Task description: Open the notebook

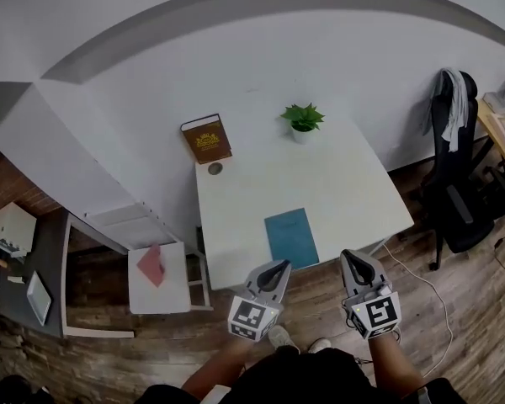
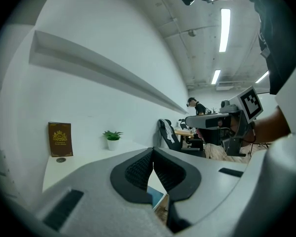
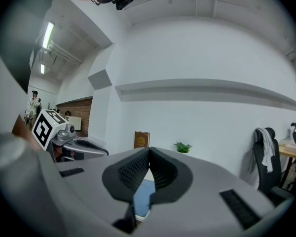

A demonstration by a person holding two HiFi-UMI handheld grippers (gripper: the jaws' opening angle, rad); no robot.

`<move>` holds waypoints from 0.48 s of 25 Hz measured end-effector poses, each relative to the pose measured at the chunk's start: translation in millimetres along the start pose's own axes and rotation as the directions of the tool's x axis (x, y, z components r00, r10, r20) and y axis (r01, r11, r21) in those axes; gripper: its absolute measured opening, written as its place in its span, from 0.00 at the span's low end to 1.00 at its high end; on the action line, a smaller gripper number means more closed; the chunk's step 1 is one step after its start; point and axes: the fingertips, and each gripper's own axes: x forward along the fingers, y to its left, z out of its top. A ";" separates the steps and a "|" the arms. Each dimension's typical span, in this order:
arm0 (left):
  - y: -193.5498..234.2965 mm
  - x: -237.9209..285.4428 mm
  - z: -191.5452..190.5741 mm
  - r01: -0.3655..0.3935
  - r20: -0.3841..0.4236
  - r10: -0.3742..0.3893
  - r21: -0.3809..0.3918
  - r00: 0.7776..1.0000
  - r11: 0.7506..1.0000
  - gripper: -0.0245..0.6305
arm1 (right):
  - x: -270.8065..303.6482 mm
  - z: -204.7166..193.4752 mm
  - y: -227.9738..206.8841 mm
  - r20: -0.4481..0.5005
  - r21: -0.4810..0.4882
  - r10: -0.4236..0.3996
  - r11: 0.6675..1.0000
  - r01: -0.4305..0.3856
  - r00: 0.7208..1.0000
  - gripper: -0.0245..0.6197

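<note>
Notebook (image 1: 291, 236) first: it is a thin blue one, lying closed and flat on the white table (image 1: 345, 183) close to the near edge, just ahead of my two grippers and a little nearer the left one. Opening it has not begun, and the step in hand, as I judge it, is the approach. To do it well I would bring one set of tips down low against the free long edge of the cover, part them only slightly, and catch the cover alone rather than a wad of pages. The other gripper would press on the spine side so the book does not skate off the table. I cannot tell from here which long edge is the spine, so that needs checking before I commit. The cover then wants swinging over in an arc, not dragging. The brown book (image 1: 206, 138) propped against the wall and the small potted plant (image 1: 302, 120) stand well apart at the back and should not interfere. My left gripper (image 1: 277, 266) has its jaws pressed together, the ribbed pads meeting with nothing between them and only a sliver of blue showing beneath. My right gripper (image 1: 353, 256) is the same, closed tip to tip and empty, and neither one touches the notebook or the table.
</note>
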 end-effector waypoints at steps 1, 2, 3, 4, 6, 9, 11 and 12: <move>3.8 -1.2 -0.4 -0.004 0.001 0.004 0.004 1.000 1.000 0.04 | 5.8 1.7 2.6 0.003 -0.004 0.007 1.000 -0.007 1.000 0.04; 6.5 -2.1 -0.2 -0.007 0.004 0.007 0.010 1.000 1.000 0.05 | 10.4 3.0 4.6 0.005 -0.010 0.014 1.000 -0.013 1.000 0.04; 8.3 -2.8 0.3 -0.008 0.007 0.008 0.018 1.000 1.000 0.05 | 14.0 3.7 6.0 0.007 -0.018 0.019 1.000 -0.019 1.000 0.04; 9.2 -3.2 0.6 -0.009 0.008 0.009 0.029 1.000 1.000 0.04 | 16.9 3.9 6.8 0.009 -0.021 0.022 1.000 -0.022 1.000 0.04; 10.2 -2.6 -1.2 -0.009 -0.003 0.009 0.046 1.000 0.999 0.04 | 21.7 3.8 6.8 0.015 -0.015 0.024 1.000 -0.024 1.000 0.04; 11.3 0.1 -7.6 -0.021 -0.032 0.024 0.074 0.999 0.997 0.04 | 26.7 1.1 5.4 0.017 -0.010 0.043 0.999 -0.043 0.999 0.04; 11.7 4.3 -13.2 -0.035 -0.056 0.040 0.090 0.998 0.995 0.04 | 28.3 -5.0 3.1 -0.013 0.002 0.061 0.998 -0.061 0.998 0.04; 10.6 6.8 -15.6 -0.039 -0.065 0.045 0.095 0.997 0.995 0.05 | 28.9 -8.6 1.3 -0.026 0.002 0.073 0.997 -0.073 0.997 0.04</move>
